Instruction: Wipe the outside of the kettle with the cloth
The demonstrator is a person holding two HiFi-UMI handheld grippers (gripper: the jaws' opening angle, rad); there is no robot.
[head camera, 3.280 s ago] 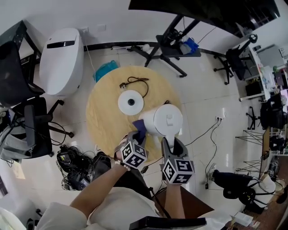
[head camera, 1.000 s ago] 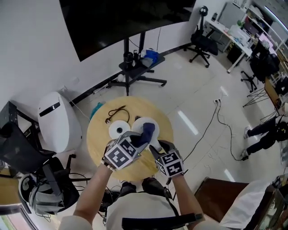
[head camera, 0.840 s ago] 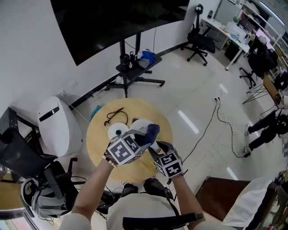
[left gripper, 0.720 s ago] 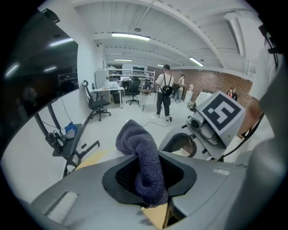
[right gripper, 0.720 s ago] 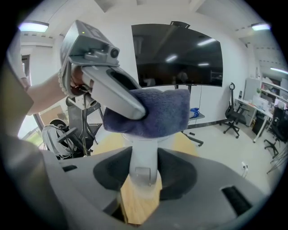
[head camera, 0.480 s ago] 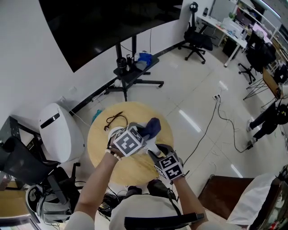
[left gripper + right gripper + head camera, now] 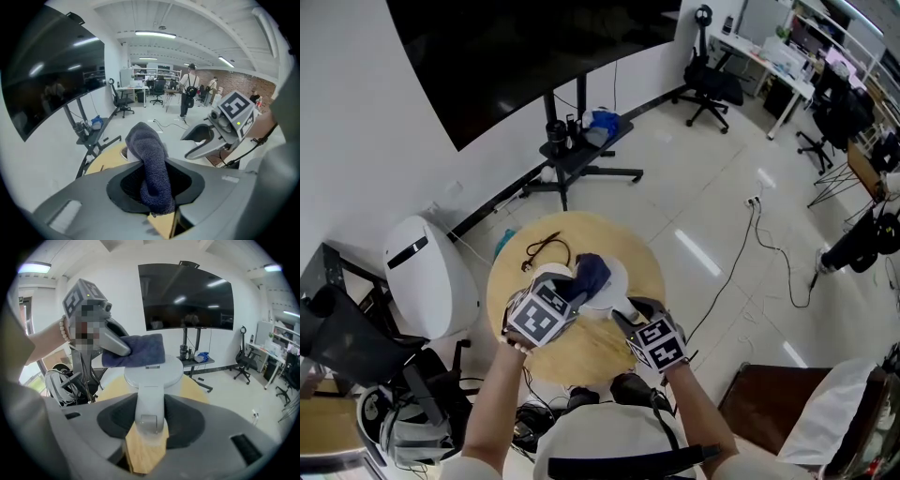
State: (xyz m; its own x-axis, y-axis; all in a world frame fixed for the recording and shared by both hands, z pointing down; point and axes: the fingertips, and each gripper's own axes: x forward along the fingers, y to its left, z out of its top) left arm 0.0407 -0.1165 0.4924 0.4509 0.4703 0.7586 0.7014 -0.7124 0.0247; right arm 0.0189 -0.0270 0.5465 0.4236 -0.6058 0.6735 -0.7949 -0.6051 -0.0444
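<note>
A white kettle (image 7: 616, 279) stands on a round wooden table (image 7: 592, 349). My right gripper (image 7: 625, 316) is shut on the kettle handle (image 7: 149, 399), which runs between the jaws up to the kettle's lid (image 7: 153, 369). My left gripper (image 7: 574, 289) is shut on a dark blue cloth (image 7: 592, 271). The cloth (image 7: 136, 350) lies against the far left of the kettle's top, pressed there by the left gripper (image 7: 123, 350). In the left gripper view the cloth (image 7: 148, 147) bulges up out of the left gripper (image 7: 151, 185) and hides most of the kettle.
The kettle's white round base (image 7: 546, 274) and a black cable (image 7: 542, 251) lie on the table's far left. A white appliance (image 7: 427, 281) and dark chairs (image 7: 342, 342) stand left of the table. A black monitor stand (image 7: 572, 141) is beyond it.
The left gripper has carried the cloth leftward and toward the person across the kettle's top. The right gripper has kept its hold on the handle without moving.
</note>
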